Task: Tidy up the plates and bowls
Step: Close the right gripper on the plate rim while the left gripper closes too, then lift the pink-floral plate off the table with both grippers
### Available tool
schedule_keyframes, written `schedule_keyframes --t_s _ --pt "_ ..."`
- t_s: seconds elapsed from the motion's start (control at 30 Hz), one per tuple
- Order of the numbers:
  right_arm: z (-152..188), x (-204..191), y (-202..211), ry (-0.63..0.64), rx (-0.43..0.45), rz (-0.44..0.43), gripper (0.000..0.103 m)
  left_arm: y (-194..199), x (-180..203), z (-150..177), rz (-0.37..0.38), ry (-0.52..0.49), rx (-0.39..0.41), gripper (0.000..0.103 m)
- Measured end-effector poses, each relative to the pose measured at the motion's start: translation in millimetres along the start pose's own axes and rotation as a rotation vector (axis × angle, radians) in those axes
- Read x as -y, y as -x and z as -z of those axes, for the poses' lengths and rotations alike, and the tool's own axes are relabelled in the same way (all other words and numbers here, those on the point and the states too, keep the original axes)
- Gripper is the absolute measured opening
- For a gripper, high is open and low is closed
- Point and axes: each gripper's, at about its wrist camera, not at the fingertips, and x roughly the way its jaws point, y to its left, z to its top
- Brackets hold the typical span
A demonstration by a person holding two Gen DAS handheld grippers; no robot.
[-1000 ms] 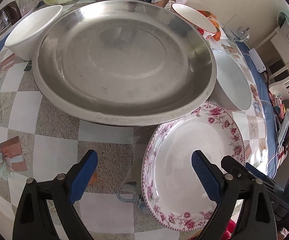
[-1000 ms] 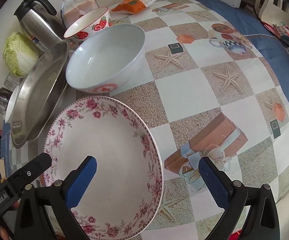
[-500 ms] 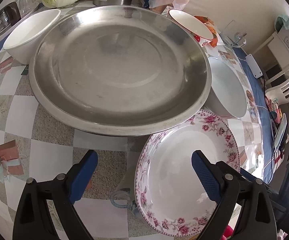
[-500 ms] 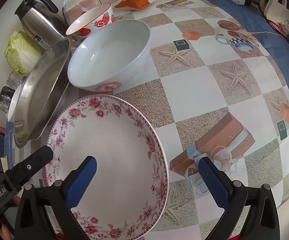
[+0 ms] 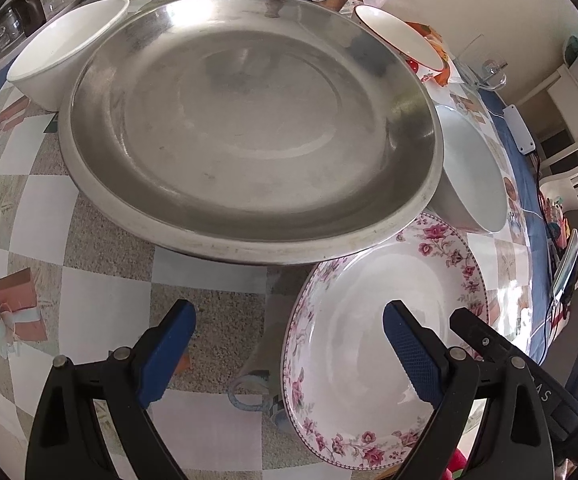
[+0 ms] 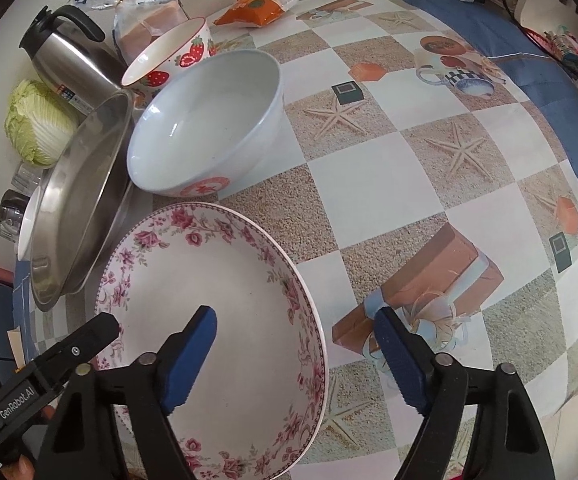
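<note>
Checkered oilcloth with starfish and gift-box prints covers the table (image 6: 373,184). Near its front edge lies the floral plate (image 6: 225,280), just beside the big steel tray (image 5: 249,120) and the white bowl (image 6: 209,120); a strawberry bowl (image 6: 173,56) sits behind, toward the wall. The right gripper (image 6: 295,354) straddles the plate's right rim, its jaws having just been closing but not yet pressing. The left gripper (image 5: 289,344) hangs spread wide, one finger over the plate's left rim.

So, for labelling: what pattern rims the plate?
Pink flowers on the plate, clearest in the right wrist view.
</note>
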Motion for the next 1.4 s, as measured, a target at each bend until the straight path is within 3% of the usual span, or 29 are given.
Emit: schedule_keyframes --t_s 0.13,0.27,0.33,0.4,0.47,0.63,0.77,0.97,1.4 --pt "-2.9 9.8 3.6 -0.03 0.01 -0.02 0.066 0.3 -4.4 -0.9 0.008 0.029 -0.003 0.095" --pt "-7.0 21.6 4.9 -0.069 0.012 -0.067 0.04 1.1 -7.6 -0.2 0.032 0.048 -0.011 0.093" --pt "-8.5 28.7 5.2 -0.094 0.013 -0.086 0.033 1.5 -6.9 0.7 0.042 0.048 -0.015 0.088" --pt "-9.7 39.2 5.0 -0.112 0.015 -0.091 0.028 -0.9 -5.0 0.6 0.056 0.051 -0.025 0.071" --pt "-10.5 44.6 5.6 -0.12 0.014 -0.096 0.024 -4.1 -4.2 0.8 0.066 0.056 -0.041 0.067" --pt "-12.5 48.3 5.7 -0.117 0.008 -0.104 0.021 -1.5 -8.3 5.1 0.087 0.08 -0.034 0.06" --pt "-11.4 43.8 1.3 -0.113 0.007 -0.111 0.022 -5.2 -3.6 6.4 0.136 0.07 -0.042 0.043" --pt "-10.6 37.3 4.4 -0.113 0.01 -0.126 0.022 -3.7 -3.2 9.3 0.141 0.065 -0.028 0.041" --pt "-0.4 59.0 5.1 -0.178 0.008 -0.181 0.016 2.4 -16.5 14.0 0.213 0.106 -0.015 0.027"
